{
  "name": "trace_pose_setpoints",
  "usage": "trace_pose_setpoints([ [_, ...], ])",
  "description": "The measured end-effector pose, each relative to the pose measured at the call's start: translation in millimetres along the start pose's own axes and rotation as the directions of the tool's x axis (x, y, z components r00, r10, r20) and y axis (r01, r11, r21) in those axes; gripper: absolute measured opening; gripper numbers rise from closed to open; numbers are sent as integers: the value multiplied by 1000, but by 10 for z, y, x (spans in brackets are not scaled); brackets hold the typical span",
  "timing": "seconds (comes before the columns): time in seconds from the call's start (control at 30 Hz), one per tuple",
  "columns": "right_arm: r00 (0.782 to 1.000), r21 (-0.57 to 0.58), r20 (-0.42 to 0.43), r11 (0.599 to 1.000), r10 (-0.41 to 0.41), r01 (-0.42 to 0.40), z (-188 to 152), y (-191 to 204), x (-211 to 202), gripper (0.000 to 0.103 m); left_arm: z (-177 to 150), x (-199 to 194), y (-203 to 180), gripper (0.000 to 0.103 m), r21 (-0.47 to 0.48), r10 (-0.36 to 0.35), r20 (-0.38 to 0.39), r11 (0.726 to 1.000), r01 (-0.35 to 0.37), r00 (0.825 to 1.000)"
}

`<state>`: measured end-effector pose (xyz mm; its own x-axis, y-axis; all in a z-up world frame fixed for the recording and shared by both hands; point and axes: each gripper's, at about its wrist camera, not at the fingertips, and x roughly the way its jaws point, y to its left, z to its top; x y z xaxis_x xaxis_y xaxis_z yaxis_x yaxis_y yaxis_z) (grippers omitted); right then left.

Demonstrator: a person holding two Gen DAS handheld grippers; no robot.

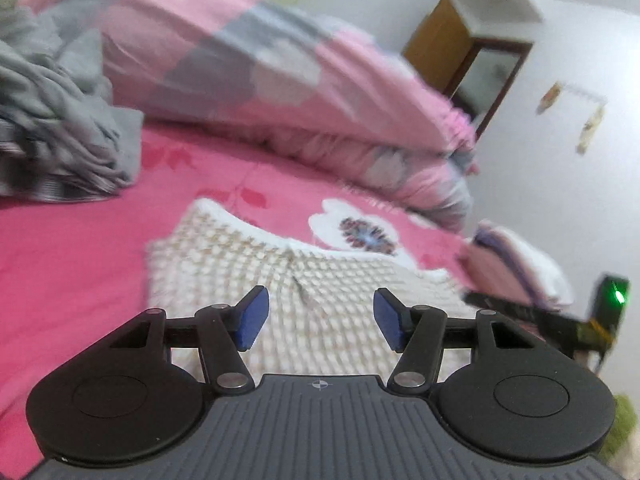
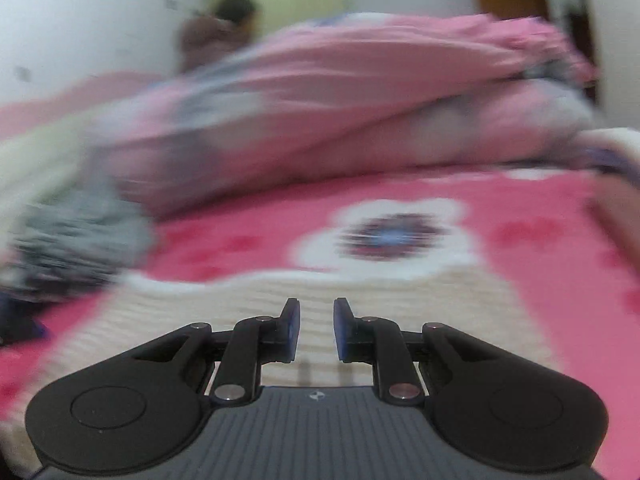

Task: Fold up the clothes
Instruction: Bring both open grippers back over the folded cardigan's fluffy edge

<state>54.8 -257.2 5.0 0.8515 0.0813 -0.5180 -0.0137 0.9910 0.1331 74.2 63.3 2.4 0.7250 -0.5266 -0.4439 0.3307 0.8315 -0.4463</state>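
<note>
A cream knitted garment (image 1: pixel 304 280) lies flat on the pink bed sheet (image 1: pixel 72 248). It also shows in the right wrist view (image 2: pixel 280 300), blurred. My left gripper (image 1: pixel 320 316) is open and empty, just above the garment's near part. My right gripper (image 2: pixel 317 328) is open with a narrower gap, empty, over the garment's near edge. The right gripper's body (image 1: pixel 580 320) with a green light shows at the right edge of the left wrist view.
A pink and grey quilt (image 1: pixel 280 72) is heaped along the back of the bed. A crumpled grey garment (image 1: pixel 60 128) lies at the left. Folded clothes (image 1: pixel 516 264) sit at the right. A person (image 2: pixel 220 28) stands by the far wall.
</note>
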Motion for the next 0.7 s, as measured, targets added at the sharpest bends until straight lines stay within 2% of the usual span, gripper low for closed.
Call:
trace_pose_setpoints([
  [0.07, 991, -6, -83, 995, -103, 103, -155, -233, 234, 19, -19, 290, 48, 55, 17, 115, -71, 993, -114, 991],
  [0.1, 994, 30, -87, 997, -63, 66, -241, -347, 300, 19, -34, 434, 79, 54, 26, 175, -108, 984, -173, 979],
  [0.17, 995, 61, -95, 998, -13, 19, -274, -467, 331, 19, 15, 413, 52, 57, 32, 190, -99, 982, -188, 977],
  [0.27, 998, 37, -65, 999, -11, 14, -70, -559, 166, 19, 157, 381, -9, 58, 45, 211, -80, 977, -208, 974],
  [0.37, 999, 33, 4, 999, -32, 32, 134, -712, 245, 19, 273, 516, 26, 58, 23, 240, -73, 971, -239, 968],
  [0.43, 996, 37, -24, 996, -82, 83, 172, -870, 497, 20, 310, 656, 104, 58, -9, 268, -89, 963, -270, 959],
  [0.47, 989, 31, -73, 991, -130, 133, 122, -964, 713, 18, 283, 720, 155, 58, -10, 290, -97, 956, -292, 952],
  [0.53, 988, 82, -113, 990, -108, 117, -23, -1150, 863, 17, 210, 834, 251, 57, -3, 336, -107, 941, -338, 936],
  [0.7, 991, 147, -77, 982, -107, 118, 13, -1199, 601, 19, 275, 686, 101, 57, 7, 361, -82, 932, -362, 929],
])
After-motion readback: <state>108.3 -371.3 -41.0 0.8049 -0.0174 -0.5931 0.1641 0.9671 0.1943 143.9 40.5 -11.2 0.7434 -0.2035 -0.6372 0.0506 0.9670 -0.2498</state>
